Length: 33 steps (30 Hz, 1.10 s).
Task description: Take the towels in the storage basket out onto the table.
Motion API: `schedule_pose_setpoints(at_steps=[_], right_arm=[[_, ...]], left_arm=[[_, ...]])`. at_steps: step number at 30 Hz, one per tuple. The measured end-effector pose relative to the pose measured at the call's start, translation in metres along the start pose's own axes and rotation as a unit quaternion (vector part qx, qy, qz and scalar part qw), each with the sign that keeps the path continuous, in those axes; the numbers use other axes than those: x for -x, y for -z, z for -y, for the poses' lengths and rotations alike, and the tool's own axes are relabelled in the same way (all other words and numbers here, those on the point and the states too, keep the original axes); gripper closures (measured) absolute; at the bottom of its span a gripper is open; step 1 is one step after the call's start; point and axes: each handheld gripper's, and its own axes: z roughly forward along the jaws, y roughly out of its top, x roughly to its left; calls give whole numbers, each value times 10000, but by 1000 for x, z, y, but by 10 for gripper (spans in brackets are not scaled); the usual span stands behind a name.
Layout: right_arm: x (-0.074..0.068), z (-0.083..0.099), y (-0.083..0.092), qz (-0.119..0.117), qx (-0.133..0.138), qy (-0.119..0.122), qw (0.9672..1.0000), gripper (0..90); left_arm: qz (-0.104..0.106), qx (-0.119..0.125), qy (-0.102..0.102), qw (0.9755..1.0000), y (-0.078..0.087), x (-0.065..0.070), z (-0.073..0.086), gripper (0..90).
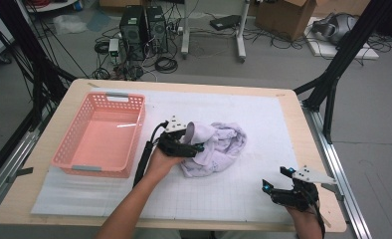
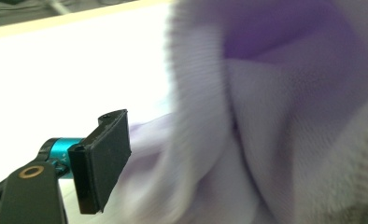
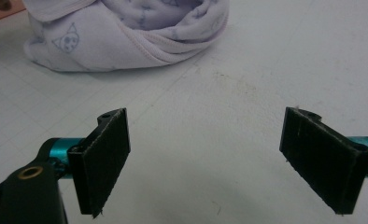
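A crumpled pale lilac garment with small cat prints lies in the middle of the white gridded mat. My left gripper is pushed into its left edge from the left. In the left gripper view the cloth is blurred and bulges between the jaws, hiding the right one. The left finger stands wide, and its pad is not pressing the fabric. My right gripper rests at the near right of the mat. Its jaws are wide open over bare mat, with the garment well ahead of them.
An empty pink plastic basket stands on the left of the table, just left of my left hand. Black frame posts stand at both sides. Computers, cables and boxes sit on the floor beyond the far edge.
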Motion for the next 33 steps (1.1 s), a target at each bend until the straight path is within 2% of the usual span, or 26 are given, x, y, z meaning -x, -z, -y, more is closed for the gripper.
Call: schedule_pose_setpoints(at_steps=[3, 5, 7, 12, 17, 22, 33], right_arm=[[-1, 0, -1, -4, -7, 2, 10000, 148], [-1, 0, -1, -8, -5, 0, 10000, 148], [-1, 0, -1, 5, -9, -2, 10000, 148], [0, 0, -2, 28, 12, -40, 10000, 148], [0, -2, -2, 44, 16, -65, 10000, 148], [1, -1, -4, 66, -19, -78, 9999, 148], [2, 0, -1, 110, -23, -77, 9999, 148]], left_arm=[[-84, 124, 78, 9999, 15, -5, -1, 184], [-150, 302, 95, 9994, 27, -6, 4, 184], [-185, 347, 122, 9992, 37, -8, 11, 184], [-210, 530, 208, 9982, 61, -10, 29, 185], [-104, 742, 291, 9968, 82, -11, 40, 201], [-88, 932, 284, 9952, 92, -9, 45, 200], [-89, 874, 241, 9958, 87, -4, 50, 200]])
